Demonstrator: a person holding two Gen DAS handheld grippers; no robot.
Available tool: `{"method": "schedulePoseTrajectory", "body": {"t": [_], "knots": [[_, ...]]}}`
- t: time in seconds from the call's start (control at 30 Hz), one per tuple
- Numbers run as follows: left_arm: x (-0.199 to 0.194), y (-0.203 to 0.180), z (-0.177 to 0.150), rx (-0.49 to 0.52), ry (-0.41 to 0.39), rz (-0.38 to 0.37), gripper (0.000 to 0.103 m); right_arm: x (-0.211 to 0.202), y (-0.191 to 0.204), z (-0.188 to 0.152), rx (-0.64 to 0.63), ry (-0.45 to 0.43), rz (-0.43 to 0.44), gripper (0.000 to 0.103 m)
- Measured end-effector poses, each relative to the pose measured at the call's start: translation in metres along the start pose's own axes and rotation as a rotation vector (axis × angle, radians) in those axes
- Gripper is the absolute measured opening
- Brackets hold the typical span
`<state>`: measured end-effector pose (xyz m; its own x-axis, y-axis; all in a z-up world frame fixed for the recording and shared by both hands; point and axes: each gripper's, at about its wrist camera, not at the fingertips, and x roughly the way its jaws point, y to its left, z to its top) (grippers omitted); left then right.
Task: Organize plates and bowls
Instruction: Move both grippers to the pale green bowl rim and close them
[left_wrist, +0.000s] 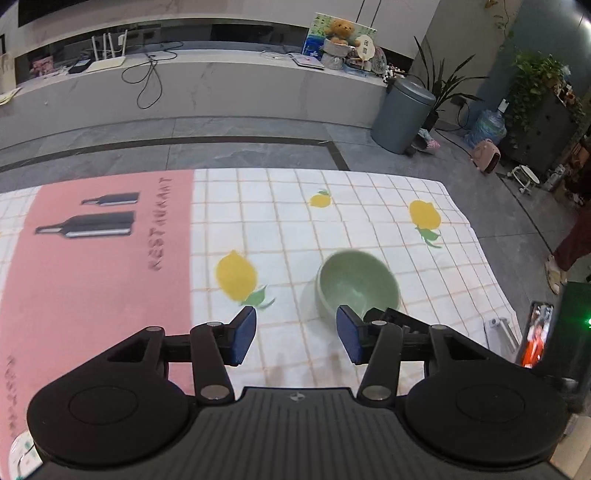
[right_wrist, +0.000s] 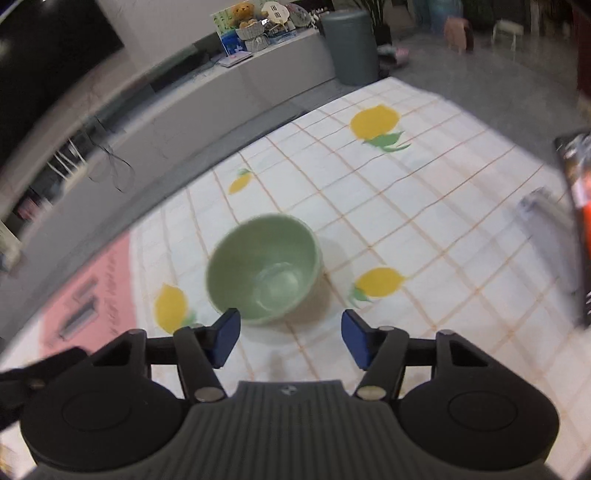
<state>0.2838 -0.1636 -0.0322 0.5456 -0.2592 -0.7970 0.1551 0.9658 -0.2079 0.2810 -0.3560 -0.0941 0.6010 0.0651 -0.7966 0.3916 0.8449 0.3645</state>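
A pale green bowl (left_wrist: 358, 286) stands upright and empty on the lemon-print tablecloth (left_wrist: 280, 221). In the left wrist view it lies ahead and to the right of my left gripper (left_wrist: 297, 332), partly behind the right blue pad (left_wrist: 351, 336). That gripper is open and holds nothing. In the right wrist view the same bowl (right_wrist: 264, 269) sits just beyond and slightly left of my right gripper (right_wrist: 290, 338), whose jaws stand open around bare cloth (right_wrist: 424, 206). The near rim is close to the left pad (right_wrist: 225, 339); whether they touch is lost in blur.
A phone with a lit screen (left_wrist: 537, 334) leans at the table's right edge beside a small grey stand (left_wrist: 502, 330). A patterned white dish edge (left_wrist: 22, 454) shows at bottom left. Beyond the table are a grey bin (left_wrist: 402, 114) and a person's leg (left_wrist: 570, 243).
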Motion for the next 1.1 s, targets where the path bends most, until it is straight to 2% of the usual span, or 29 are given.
{"method": "schedulePoseTrajectory", "body": {"t": [0.1, 0.2, 0.3, 0.43, 0.6, 0.83, 0.9, 0.93, 1.03, 1.1], "knots": [[0.022, -0.002, 0.007, -0.007, 0.008, -0.02, 0.058, 0.007, -0.006, 0.011, 0.039, -0.003, 0.001, 0.059], [0.047, 0.002, 0.013, -0.077, 0.052, -0.034, 0.057, 0.019, -0.015, 0.017, 0.094, 0.026, -0.006, 0.053], [0.072, 0.004, 0.016, -0.108, 0.1, -0.023, 0.053, 0.031, -0.022, 0.021, 0.13, 0.071, 0.017, 0.047], [0.092, 0.007, 0.021, -0.161, 0.107, -0.038, 0.052, 0.036, -0.026, 0.025, 0.161, 0.077, 0.009, 0.034], [0.112, 0.004, 0.024, -0.168, 0.144, -0.044, 0.05, 0.046, -0.028, 0.025, 0.198, 0.12, 0.039, 0.024], [0.132, -0.005, 0.02, -0.142, 0.192, -0.023, 0.032, 0.05, -0.027, 0.024, 0.206, 0.135, 0.033, 0.015], [0.134, -0.006, 0.019, -0.136, 0.198, -0.016, 0.027, 0.051, -0.028, 0.023, 0.212, 0.133, 0.032, 0.015], [0.135, -0.006, 0.019, -0.135, 0.2, -0.01, 0.021, 0.051, -0.027, 0.024, 0.209, 0.132, 0.031, 0.015], [0.135, -0.004, 0.019, -0.139, 0.204, -0.031, 0.01, 0.051, -0.026, 0.024, 0.198, 0.126, 0.024, 0.015], [0.135, -0.006, 0.019, -0.133, 0.211, -0.031, 0.008, 0.051, -0.026, 0.024, 0.194, 0.124, 0.022, 0.014]]}}
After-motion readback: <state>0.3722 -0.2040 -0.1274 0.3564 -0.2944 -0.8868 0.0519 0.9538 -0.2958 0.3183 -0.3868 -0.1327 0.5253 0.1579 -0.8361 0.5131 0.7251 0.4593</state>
